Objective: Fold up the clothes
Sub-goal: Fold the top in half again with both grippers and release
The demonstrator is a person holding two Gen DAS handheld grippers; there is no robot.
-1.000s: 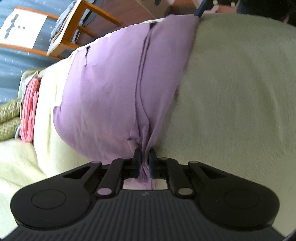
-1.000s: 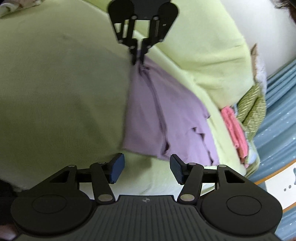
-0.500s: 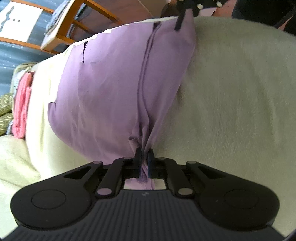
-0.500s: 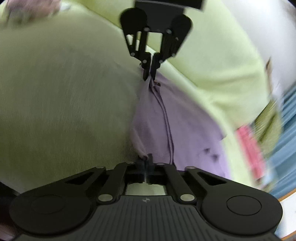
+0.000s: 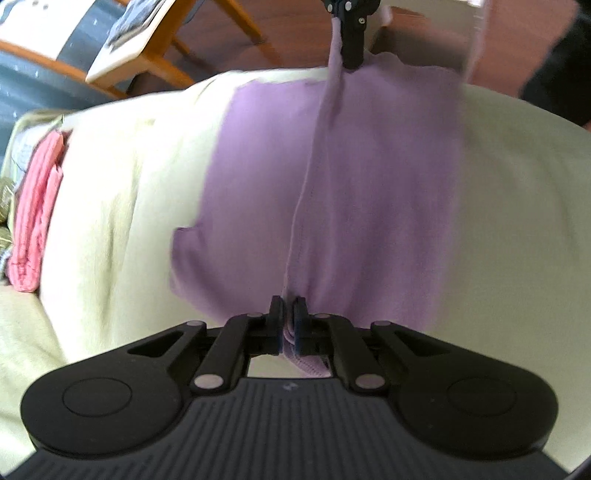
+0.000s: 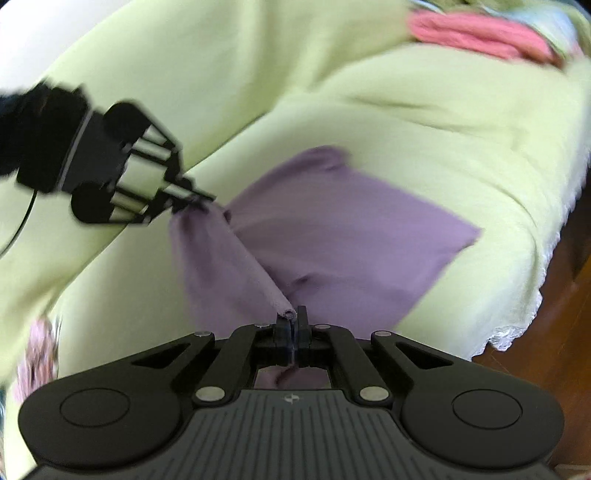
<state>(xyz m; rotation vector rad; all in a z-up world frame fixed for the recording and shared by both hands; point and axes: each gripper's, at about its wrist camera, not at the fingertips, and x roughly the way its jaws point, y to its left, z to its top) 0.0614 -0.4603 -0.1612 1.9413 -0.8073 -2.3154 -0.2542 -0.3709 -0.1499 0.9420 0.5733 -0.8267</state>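
Observation:
A purple garment lies on a pale green cover; it also shows in the right wrist view. My left gripper is shut on the garment's near edge. My right gripper is shut on the opposite end of the same edge. The edge runs taut between them as a raised ridge, lifted off the cover. The right gripper shows at the top of the left wrist view. The left gripper shows at the left of the right wrist view. Both views are blurred.
A folded pink cloth lies at the cover's left side and shows at the top right of the right wrist view. A wooden chair stands beyond the cover. The cover's lace edge drops to a wooden floor.
My right gripper has closed on the garment's far end. Both grippers have lifted the edge, drawn it taut and carried it across the garment.

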